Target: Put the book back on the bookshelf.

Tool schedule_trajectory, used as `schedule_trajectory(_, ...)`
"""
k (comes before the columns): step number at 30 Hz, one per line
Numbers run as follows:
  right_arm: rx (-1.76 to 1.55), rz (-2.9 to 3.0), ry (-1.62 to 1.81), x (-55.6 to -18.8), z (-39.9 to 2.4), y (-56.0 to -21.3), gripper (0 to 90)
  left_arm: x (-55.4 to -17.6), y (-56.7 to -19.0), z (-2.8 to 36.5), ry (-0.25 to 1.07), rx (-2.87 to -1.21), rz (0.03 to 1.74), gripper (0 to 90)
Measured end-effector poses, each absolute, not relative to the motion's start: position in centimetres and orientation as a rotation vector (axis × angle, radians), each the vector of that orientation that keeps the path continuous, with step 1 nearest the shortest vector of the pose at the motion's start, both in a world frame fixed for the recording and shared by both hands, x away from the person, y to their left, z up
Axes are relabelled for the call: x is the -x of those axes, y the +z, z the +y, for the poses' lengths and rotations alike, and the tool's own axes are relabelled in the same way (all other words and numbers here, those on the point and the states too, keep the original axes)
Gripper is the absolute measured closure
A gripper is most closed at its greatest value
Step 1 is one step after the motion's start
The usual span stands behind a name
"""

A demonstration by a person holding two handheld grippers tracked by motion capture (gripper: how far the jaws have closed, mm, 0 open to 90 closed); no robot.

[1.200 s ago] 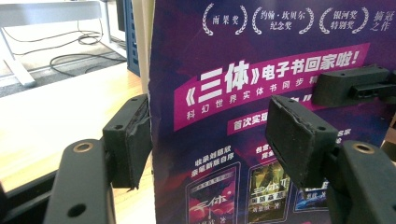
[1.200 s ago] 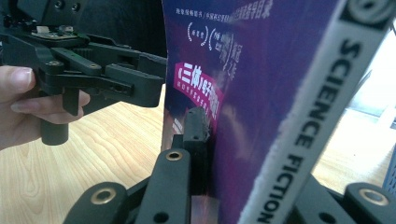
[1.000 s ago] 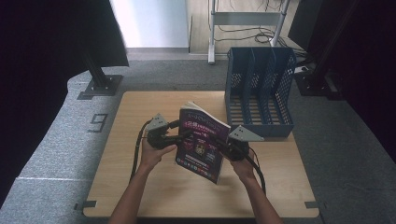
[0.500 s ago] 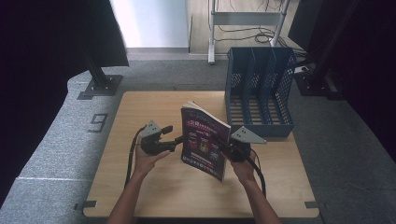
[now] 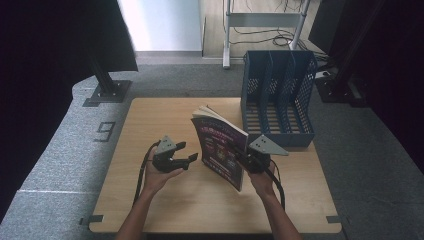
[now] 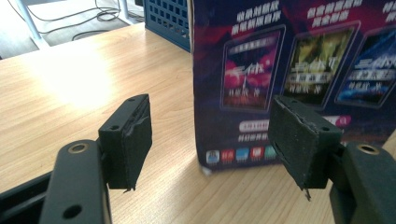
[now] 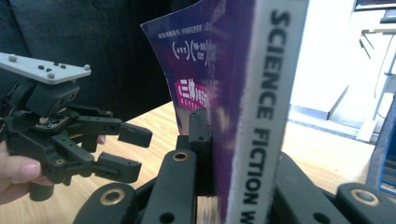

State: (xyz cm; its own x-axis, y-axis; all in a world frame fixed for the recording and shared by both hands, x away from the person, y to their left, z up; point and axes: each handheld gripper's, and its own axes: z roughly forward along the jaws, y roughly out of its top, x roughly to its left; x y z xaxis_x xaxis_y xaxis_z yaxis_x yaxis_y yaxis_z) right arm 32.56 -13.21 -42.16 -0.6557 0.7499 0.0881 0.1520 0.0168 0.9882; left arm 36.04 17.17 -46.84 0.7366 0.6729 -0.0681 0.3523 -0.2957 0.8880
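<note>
Thick purple-covered paperback magazine (image 5: pixel 220 147): upright near the middle of the light wooden worktop (image 5: pixel 150 120), its bottom edge on the surface. Right tongs (image 5: pixel 246 159): clamped on its spine edge. Left tongs (image 5: pixel 186 156): wide apart, nothing between the pads, just beside the cover. Blue perforated plastic file rack (image 5: pixel 278 100), three slots: far right corner, close behind the magazine. Black stand foot (image 5: pixel 106 92): on grey carpet off the far left corner.

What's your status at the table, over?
Right gripper shut on magazine, held upright near its spine. Left gripper open beside it, off the cover. File rack behind, path clear.
</note>
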Motion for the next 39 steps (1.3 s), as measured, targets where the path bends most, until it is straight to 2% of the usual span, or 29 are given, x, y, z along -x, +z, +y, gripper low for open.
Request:
schedule_trajectory(20, -0.926, 1.742, 1.697, -31.8, -15.2, -40.1, 81.9, -35.2, -47.1, 19.0, 0.409, -1.880, 0.839, 31.8)
schedule_trajectory(39, -0.938, 1.676, 1.696, -32.0, -16.6, -38.5, 81.9, -34.8, -47.6, 19.4, 0.373, -1.874, 0.872, 31.1)
